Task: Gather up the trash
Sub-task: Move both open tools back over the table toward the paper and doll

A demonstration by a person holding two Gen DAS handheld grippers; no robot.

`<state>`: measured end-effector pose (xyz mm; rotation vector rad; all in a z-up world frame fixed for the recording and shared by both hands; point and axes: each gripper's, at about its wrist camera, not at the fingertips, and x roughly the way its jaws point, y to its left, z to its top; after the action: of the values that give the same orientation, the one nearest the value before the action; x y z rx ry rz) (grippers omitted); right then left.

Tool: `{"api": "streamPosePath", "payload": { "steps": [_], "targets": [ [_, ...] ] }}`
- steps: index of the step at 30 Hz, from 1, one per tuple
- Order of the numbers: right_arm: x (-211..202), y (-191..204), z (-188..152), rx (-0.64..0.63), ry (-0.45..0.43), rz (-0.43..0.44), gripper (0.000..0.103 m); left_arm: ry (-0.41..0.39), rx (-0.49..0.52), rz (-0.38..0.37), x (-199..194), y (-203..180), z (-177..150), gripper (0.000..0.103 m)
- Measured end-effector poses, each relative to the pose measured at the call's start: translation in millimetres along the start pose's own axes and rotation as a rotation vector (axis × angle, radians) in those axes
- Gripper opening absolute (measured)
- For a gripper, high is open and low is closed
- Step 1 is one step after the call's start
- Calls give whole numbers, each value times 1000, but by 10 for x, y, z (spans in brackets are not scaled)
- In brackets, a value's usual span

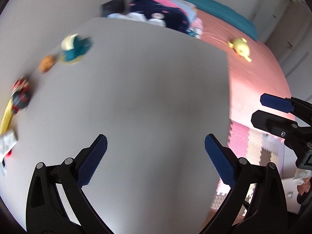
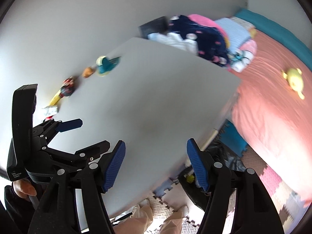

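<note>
Over the table: hovering above bare grey table top (image 1: 148, 97), both grippers angling steeply downward.
Left gripper (image 1: 156, 156): standing wide apart at the pads, nothing between them, only empty grey surface underneath.
Right gripper (image 2: 156, 165): gaping likewise, gripping nothing, straddling the table's near edge, with foam floor mat (image 2: 273, 179) showing below.
Trash location: sitting at the far left side of the table, a crumpled wrapper (image 1: 7, 144) with a red scrap beside it; also showing in the right view (image 2: 49, 110), just beyond the left gripper's blue fingertip.
Direction to go: lying leftward of both grippers, well apart from the right one, nearer the left one.
Nearer hand: looking like the left, judging from both views.
Long axis: blurring too much to tell for the wrapper; yellow strip (image 1: 5, 119) next to it running roughly along the table's left edge.
Row along that edge: lining up a dark red-and-blue toy (image 1: 20, 95), an orange ball-like thing (image 1: 45, 63) and a teal-and-cream toy (image 1: 75, 48); unclear whether any counts as trash.
Likely bin: black bag (image 2: 224, 163) gaping on the floor below the table's right edge, something yellow inside.
Open room: leaving the whole middle of the table bare for a leftward sweep.
Edges to mind: crowding of the two grippers side by side; pink bed (image 1: 253, 68) bordering the right.
</note>
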<state>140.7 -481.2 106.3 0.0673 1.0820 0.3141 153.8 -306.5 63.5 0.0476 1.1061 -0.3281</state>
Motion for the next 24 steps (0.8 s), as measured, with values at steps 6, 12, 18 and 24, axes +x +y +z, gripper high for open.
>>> {"api": "streamPosePath", "payload": {
  "steps": [6, 12, 18, 24],
  "targets": [
    [287, 483, 166, -81, 37, 65, 67, -29, -142, 64, -204, 643, -224, 97],
    [514, 911, 330, -155, 61, 109, 67, -54, -273, 120, -387, 1208, -411, 97],
    [751, 1207, 545, -195, 74, 133, 67, -95, -396, 186, -567, 1716, -564, 97],
    [941, 1409, 749, -199, 85, 156, 67, -157, -511, 240, -745, 2213, -651, 97]
  ]
}}
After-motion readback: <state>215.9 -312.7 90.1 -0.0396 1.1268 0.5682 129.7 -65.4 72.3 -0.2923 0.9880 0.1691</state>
